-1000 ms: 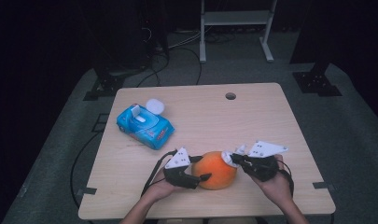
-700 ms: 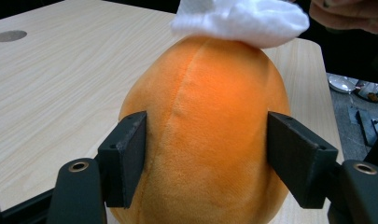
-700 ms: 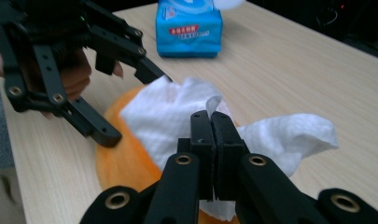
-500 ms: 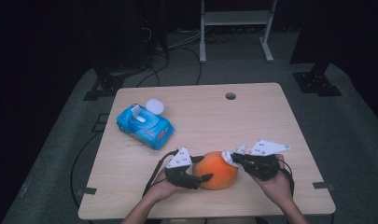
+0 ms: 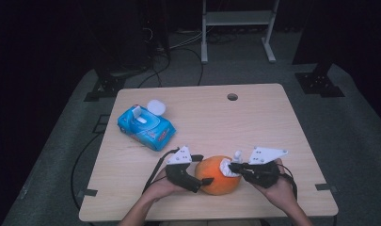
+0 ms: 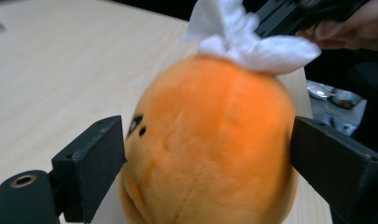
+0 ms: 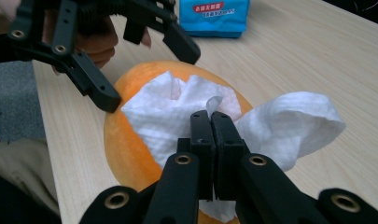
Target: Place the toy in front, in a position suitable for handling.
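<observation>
An orange plush toy (image 5: 215, 182) with a small stitched face (image 6: 210, 140) lies near the table's front edge. My left gripper (image 5: 204, 169) (image 6: 207, 154) stands open, one jaw on each side of the plush. Its jaws have just been opening, and the pads rest at the toy's flanks without squeezing it. My right gripper (image 5: 231, 165) (image 7: 210, 116) is shut on a crumpled white tissue (image 7: 289, 121) (image 6: 242, 42) and holds it against the top of the plush (image 7: 126, 144). In the right gripper view the left gripper (image 7: 149, 77) reaches over the toy from the far side.
A blue pack of wet wipes (image 5: 146, 125) (image 7: 214, 16) lies at the table's left, its white lid (image 5: 156, 107) flipped open. A cable hole (image 5: 232, 97) sits near the far edge. A white shelf frame (image 5: 237, 28) stands on the floor beyond the table (image 5: 273, 122).
The left gripper's jaws stand wider around the plush than before. Both hands have stayed where they were, and the tissue is still on the toy.
</observation>
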`<state>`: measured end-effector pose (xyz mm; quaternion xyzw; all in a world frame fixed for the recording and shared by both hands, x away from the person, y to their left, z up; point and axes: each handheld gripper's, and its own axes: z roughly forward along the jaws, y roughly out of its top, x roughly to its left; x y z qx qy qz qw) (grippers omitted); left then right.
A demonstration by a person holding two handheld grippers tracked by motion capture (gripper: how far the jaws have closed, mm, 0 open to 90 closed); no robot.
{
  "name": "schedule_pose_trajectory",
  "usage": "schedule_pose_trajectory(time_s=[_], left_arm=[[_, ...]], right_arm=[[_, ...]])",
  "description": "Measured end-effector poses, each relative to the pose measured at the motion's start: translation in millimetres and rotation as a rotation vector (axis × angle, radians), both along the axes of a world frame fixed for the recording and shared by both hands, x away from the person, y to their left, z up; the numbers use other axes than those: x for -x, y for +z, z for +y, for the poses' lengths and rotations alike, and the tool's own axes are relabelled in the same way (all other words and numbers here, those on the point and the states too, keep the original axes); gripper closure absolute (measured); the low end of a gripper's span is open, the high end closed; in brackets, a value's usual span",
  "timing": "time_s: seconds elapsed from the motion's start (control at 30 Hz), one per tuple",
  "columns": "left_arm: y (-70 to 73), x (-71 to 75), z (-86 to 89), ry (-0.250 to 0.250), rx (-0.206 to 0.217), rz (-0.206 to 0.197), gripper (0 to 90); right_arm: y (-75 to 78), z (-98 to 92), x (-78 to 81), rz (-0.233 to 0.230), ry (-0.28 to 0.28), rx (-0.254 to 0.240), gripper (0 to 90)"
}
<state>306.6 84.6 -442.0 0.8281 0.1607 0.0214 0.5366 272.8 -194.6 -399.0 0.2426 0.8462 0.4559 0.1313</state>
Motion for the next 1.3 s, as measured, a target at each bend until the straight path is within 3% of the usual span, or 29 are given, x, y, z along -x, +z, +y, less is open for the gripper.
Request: schedule_pose_trajectory(time_s=[0.07,0.2,0.33,0.4,0.47,0.53,0.67,0.77,0.83,1.0,1.17,1.3], left_arm=[[-0.3,1.1,0.2,-0.015,-0.003,-0.016,21.5],[1.6,2.8,-1.1,-0.029,-0.003,-0.021,26.5],[2.0,3.7,-1.8,-0.023,-0.015,-0.030,29.1],[0.8,3.3,-1.3,-0.020,-0.012,-0.031,30.7],[0.3,2.4,0.0,-0.014,-0.014,-0.028,31.4],[-0.5,0.8,1.9,-0.011,-0.013,-0.022,32.0],[-2.1,-1.9,3.2,-0.004,0.000,-0.012,32.3],[-2.9,-2.6,3.4,-0.001,0.003,-0.007,32.1],[-3.4,-2.5,3.5,0.001,0.008,-0.006,31.9],[-3.5,-1.4,4.1,0.004,0.005,-0.014,31.5],[-2.8,-0.8,3.1,0.009,0.000,-0.020,31.2],[-3.4,-0.8,3.7,0.010,0.000,-0.016,31.0]], right_arm=[[-0.2,-2.9,-1.1,0.003,-0.005,-0.001,87.5],[-3.0,-15.9,-6.2,0.041,-0.027,-0.036,87.4],[-0.4,-23.0,-5.8,0.042,-0.073,-0.040,87.6],[3.7,-18.1,-2.5,0.014,-0.064,-0.042,87.7],[6.3,-11.3,0.7,0.002,-0.034,-0.047,87.6],[5.6,-8.3,0.7,-0.010,-0.025,-0.019,87.4],[-1.0,-19.6,-5.0,0.010,-0.066,-0.005,87.4],[-1.0,-26.5,-5.1,0.027,-0.087,-0.024,87.5],[3.4,-24.1,-3.1,0.019,-0.070,-0.059,87.4],[1.6,-16.4,-3.3,0.006,-0.051,-0.030,87.2],[-7.9,-31.3,-9.1,0.056,-0.081,-0.051,87.3],[1.4,-26.0,-3.3,0.022,-0.072,-0.070,87.7]])
